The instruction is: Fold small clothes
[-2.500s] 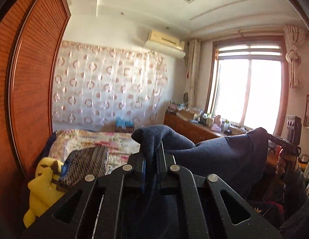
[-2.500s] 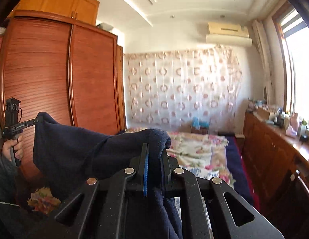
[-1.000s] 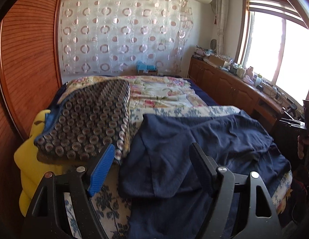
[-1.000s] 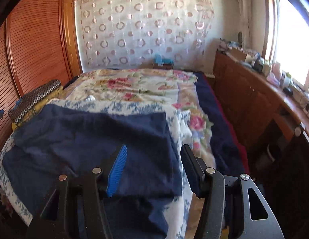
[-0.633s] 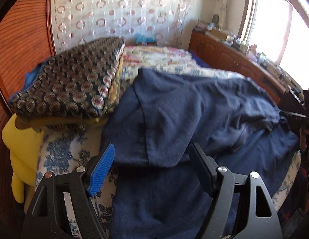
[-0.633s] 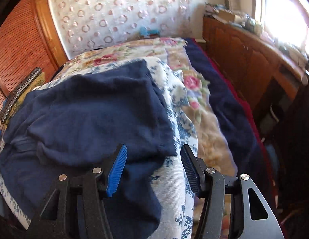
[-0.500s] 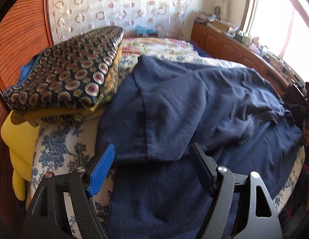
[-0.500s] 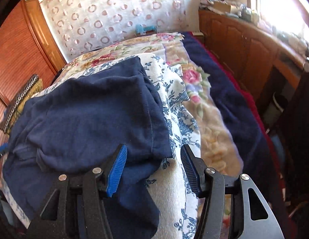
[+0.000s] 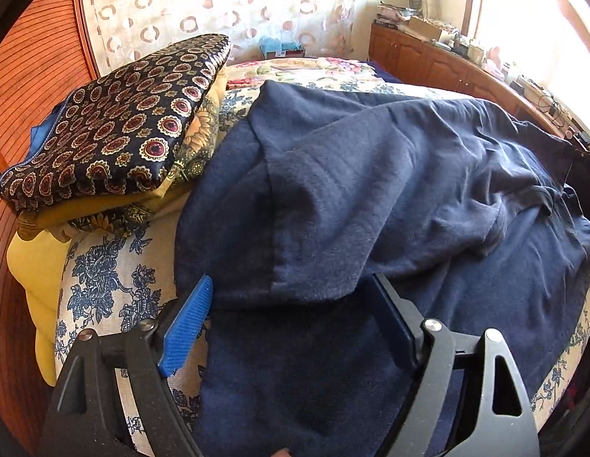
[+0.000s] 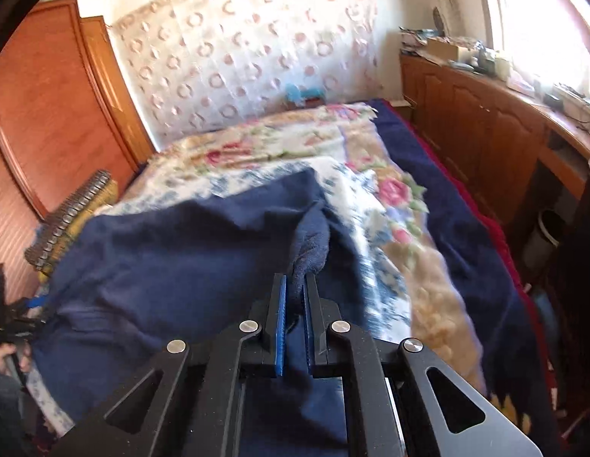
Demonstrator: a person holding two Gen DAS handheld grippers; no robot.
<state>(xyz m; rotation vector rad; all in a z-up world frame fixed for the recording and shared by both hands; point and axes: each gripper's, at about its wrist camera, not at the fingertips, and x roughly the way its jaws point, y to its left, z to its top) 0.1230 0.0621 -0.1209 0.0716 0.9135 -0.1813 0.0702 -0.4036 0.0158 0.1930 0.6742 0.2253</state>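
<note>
A navy fleece garment [image 9: 371, 175] lies spread and rumpled across the bed. My left gripper [image 9: 291, 282] hovers low over its near hem, jaws wide and still opening; the hem lies between the fingers but the pads do not press it. In the right wrist view the same garment [image 10: 180, 251] fills the lower left. My right gripper [image 10: 295, 278] is closing on a bunched fold at the garment's right edge, and the pads pinch the cloth, which stands up a little above the bed. The left gripper [image 10: 13, 316] shows at the far left edge, held by a hand.
The bed has a blue-flowered cover [image 9: 104, 278] and a rose-patterned blanket [image 10: 390, 198]. A stack of patterned cushions [image 9: 123, 114] and a yellow soft thing [image 9: 32, 266] lie at its left side. A wooden wardrobe [image 10: 47, 95] stands left, a low cabinet [image 10: 485, 133] under the window right.
The right gripper has gone from open over the garment's right edge to pinched on a fold and risen. The left gripper has sunk closer to the near hem.
</note>
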